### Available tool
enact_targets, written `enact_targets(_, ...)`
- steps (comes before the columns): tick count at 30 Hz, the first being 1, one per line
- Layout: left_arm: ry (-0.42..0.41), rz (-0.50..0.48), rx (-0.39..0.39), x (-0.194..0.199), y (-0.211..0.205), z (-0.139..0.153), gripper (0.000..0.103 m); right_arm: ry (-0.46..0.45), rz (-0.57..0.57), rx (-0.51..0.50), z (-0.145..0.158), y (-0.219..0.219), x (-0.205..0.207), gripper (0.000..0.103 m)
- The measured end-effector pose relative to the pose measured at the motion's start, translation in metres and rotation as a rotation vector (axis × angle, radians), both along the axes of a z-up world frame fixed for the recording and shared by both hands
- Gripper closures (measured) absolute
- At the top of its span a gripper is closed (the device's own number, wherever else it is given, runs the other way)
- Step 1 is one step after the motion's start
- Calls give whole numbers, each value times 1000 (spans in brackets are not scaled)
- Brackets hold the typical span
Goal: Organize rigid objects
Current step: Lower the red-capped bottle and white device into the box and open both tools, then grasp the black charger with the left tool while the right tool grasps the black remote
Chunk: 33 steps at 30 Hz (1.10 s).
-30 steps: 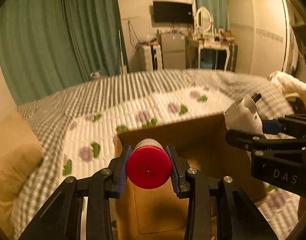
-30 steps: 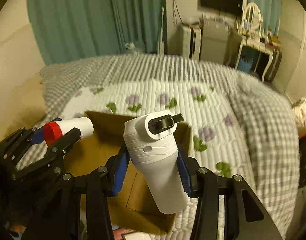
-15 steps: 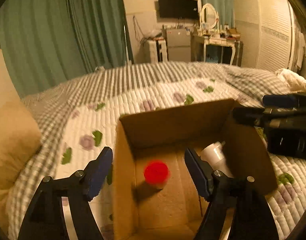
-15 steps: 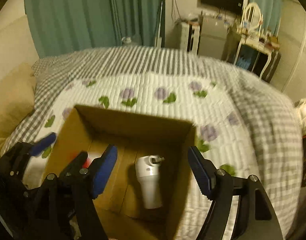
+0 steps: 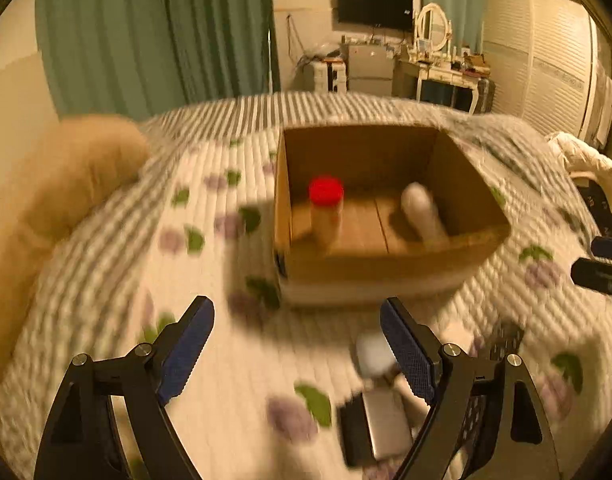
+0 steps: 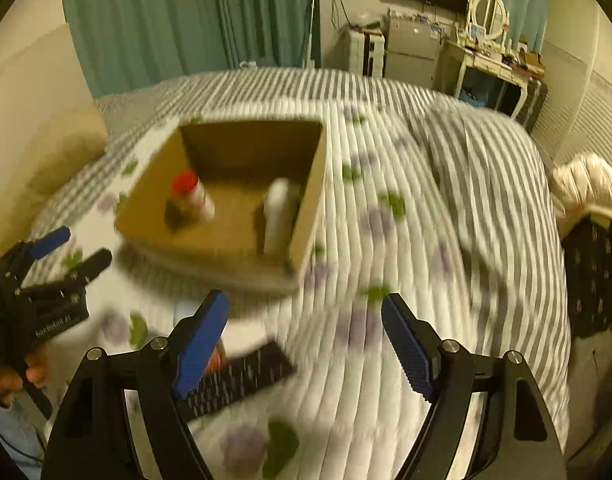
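I hold the left gripper (image 5: 297, 344) and the right gripper (image 6: 306, 336) spread wide and empty, since the red-capped jar (image 5: 325, 210) and white bottle (image 5: 423, 214) stand ahead inside the cardboard box (image 5: 385, 268).

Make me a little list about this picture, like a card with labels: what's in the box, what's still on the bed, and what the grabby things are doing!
box: open cardboard box on the quilted bed
in the box: red-capped jar standing at its left; white bottle at its right
still on the bed: dark remote-like object, a silver and black flat item; both too blurred to name surely
left hand-held gripper: open, holding nothing
right hand-held gripper: open, holding nothing
beside the bed: tan pillow
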<state>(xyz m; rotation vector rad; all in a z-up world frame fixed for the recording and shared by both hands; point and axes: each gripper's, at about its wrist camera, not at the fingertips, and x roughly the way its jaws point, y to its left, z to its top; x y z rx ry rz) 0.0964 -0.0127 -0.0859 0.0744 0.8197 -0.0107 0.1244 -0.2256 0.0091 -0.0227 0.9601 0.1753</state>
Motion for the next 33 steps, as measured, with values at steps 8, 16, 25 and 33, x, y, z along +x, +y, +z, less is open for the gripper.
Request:
enact_targets(8, 130, -69, 39, -30, -24, -57, 17, 54, 46, -4, -35, 28, -27, 24)
enact_targets(16, 202, -179, -9, -30, -40, -74, 40, 148, 54, -31, -65, 42, -22, 24)
enact_targets(25, 227, -214, -47, -32, -39, -75, 55, 196, 50, -83, -73, 59, -15, 24)
enact_targets(33, 181, -176, -136, -37, -12, -50, 60, 229, 88, -26, -69, 72, -11, 24)
